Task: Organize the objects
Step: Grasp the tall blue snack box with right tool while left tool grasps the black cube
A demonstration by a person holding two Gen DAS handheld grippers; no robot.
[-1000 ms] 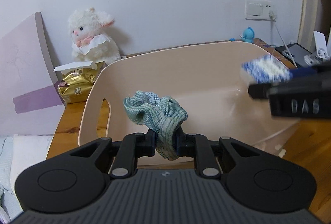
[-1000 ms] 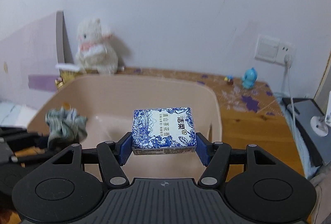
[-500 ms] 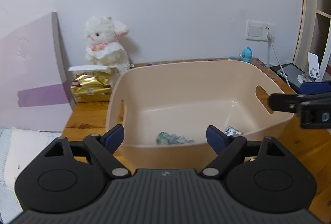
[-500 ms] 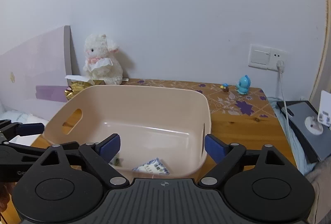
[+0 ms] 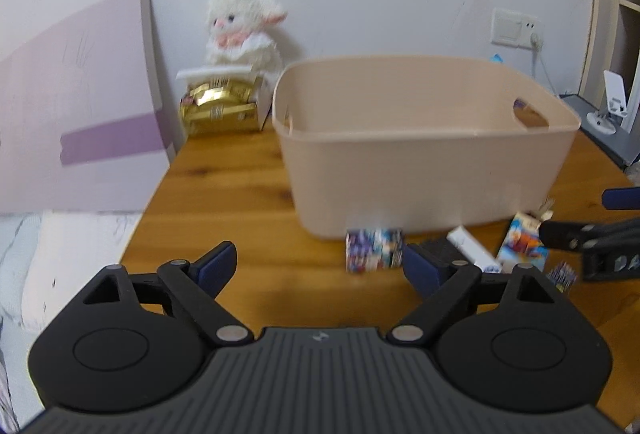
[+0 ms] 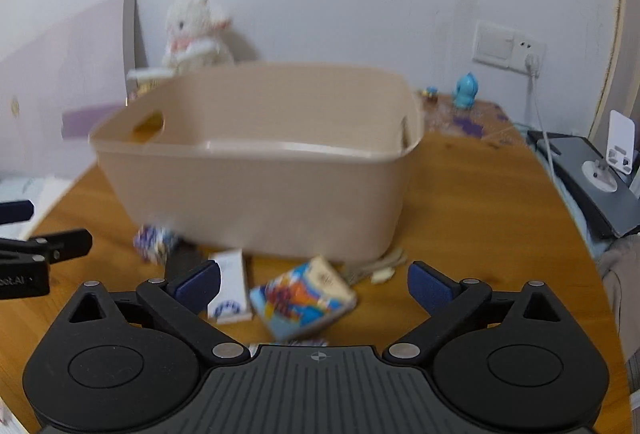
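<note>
A beige plastic bin [image 5: 424, 149] stands on the wooden table; it also shows in the right wrist view [image 6: 256, 189]. In front of it lie a small patterned cube [image 5: 374, 249], a white box [image 6: 230, 286], a colourful carton [image 6: 302, 298] and a dark flat item [image 5: 442, 249]. My left gripper [image 5: 318, 268] is open and empty, low over the table, left of the cube. My right gripper [image 6: 314, 284] is open and empty, with the colourful carton just ahead between its fingers. The bin's contents are hidden by its wall.
A white plush lamb [image 5: 242, 29] and a gold packet [image 5: 218, 109] sit at the back left by a pink board [image 5: 76, 105]. A blue figurine [image 6: 466, 95], a wall socket with cable [image 6: 508, 47] and a grey device [image 6: 592, 177] are at the right.
Both grippers let go of the green cloth and the blue-white box into the bin, then drew back and dropped low to the loose items in front of the bin.
</note>
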